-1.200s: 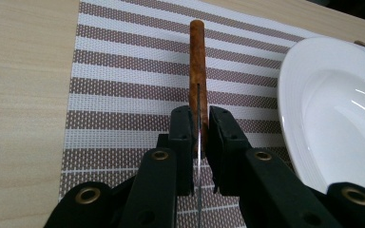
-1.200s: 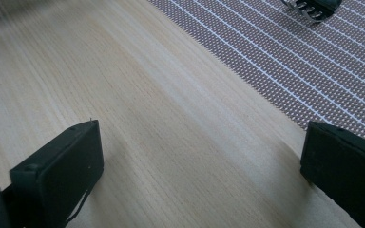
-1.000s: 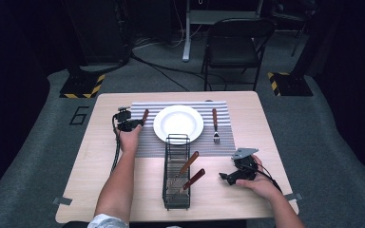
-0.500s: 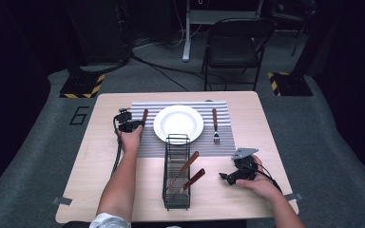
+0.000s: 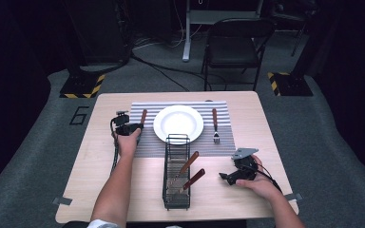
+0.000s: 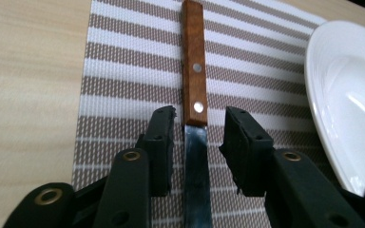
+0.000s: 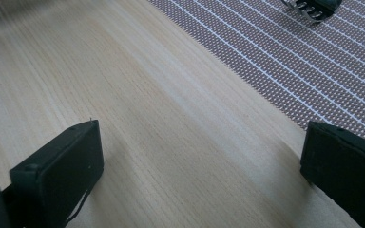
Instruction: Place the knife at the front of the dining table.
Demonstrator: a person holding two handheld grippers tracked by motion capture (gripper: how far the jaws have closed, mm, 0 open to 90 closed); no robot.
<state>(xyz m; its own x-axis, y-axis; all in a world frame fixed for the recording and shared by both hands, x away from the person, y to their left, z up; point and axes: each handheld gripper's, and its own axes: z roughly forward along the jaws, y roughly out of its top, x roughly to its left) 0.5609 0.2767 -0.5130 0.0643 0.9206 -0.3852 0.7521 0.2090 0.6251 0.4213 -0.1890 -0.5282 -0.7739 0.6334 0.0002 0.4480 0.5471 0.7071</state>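
A knife lies on the striped placemat [image 6: 123, 71], left of the white plate [image 5: 178, 123]. Its wooden handle [image 6: 193, 57] points away and its steel blade [image 6: 196, 175] runs back between my left gripper's jaws. My left gripper [image 6: 198, 123] is open, with a small gap on each side of the blade. From above, the left gripper [image 5: 126, 127] sits at the placemat's left edge. Over bare table at the front right, my right gripper [image 5: 228, 176] is wide open and holds nothing [image 7: 202, 142]. A fork [image 5: 215, 124] lies right of the plate.
A black wire rack [image 5: 177, 171] stands at the front middle of the table and holds two wooden-handled utensils [image 5: 190, 172]. The fork's tines [image 7: 309, 9] show beyond the right gripper. A black chair [image 5: 233, 42] stands behind the table.
My left gripper has edged slightly back toward the person along the knife. The right gripper has stayed where it was.
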